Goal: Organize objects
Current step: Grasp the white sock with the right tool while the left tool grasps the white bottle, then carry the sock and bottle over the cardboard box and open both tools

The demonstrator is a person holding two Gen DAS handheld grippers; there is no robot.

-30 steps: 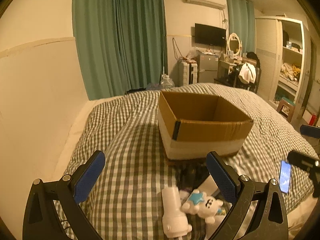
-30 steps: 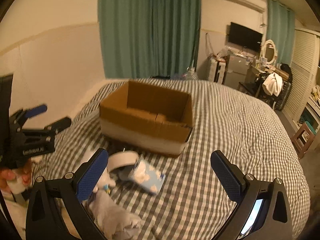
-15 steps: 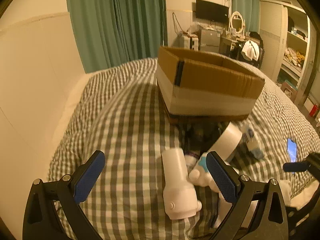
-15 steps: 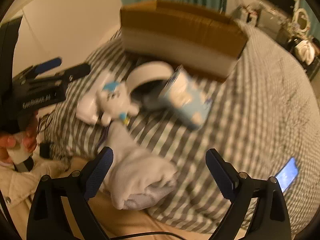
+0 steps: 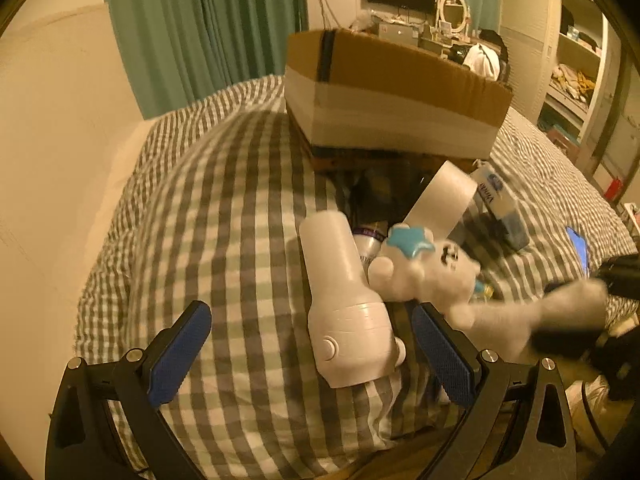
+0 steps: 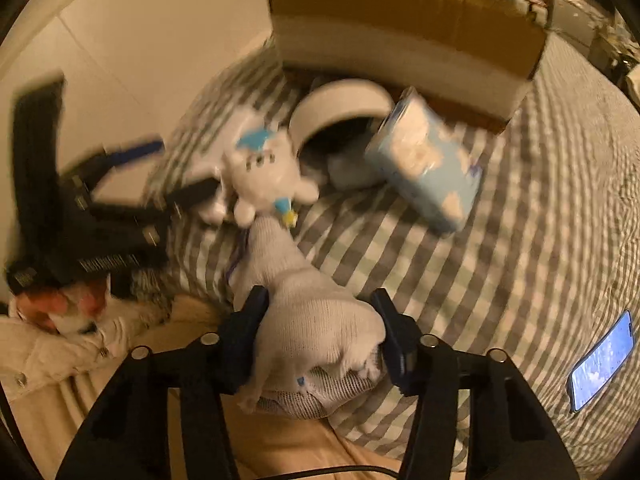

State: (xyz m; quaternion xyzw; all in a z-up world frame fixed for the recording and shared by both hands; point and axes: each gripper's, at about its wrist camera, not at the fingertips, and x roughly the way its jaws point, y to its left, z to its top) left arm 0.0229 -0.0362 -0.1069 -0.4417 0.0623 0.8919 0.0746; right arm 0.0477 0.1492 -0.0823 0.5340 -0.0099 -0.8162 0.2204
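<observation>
White knitted fabric, a bunched sock (image 6: 316,332), sits clamped between the two fingers of the right gripper (image 6: 320,320), which are drawn in against both sides of the bundle; the sock's free end trails forward across the bed toward the plush toy (image 6: 264,172). In the left wrist view the same sock (image 5: 532,312) appears as a blurred pale strip at the right edge. The left gripper (image 5: 308,354) is spread wide, holding nothing; its blue-padded fingers (image 5: 178,354) stand either side of a white plastic bottle-shaped object (image 5: 346,308) that lies on its side on the green-and-white checked bedspread (image 5: 224,216), without touching it. The plush toy (image 5: 428,268), white with a blue star on its head, lies just beside the white object on its right. Behind the toy a white cylindrical roll (image 5: 440,200) leans tilted, and a light blue tissue pack (image 6: 424,168) lies just right of it. A cardboard box (image 5: 392,92), brown above and white-banded below, stands on the bedspread behind this cluster, its interior not visible from either camera. A smartphone (image 6: 600,360) with a lit screen lies on the bedspread well apart to the right. Green curtains (image 5: 208,28) hang at the far wall. The right wrist view is motion-blurred, so fine detail on the toy and the left gripper (image 6: 132,172) is not readable.
</observation>
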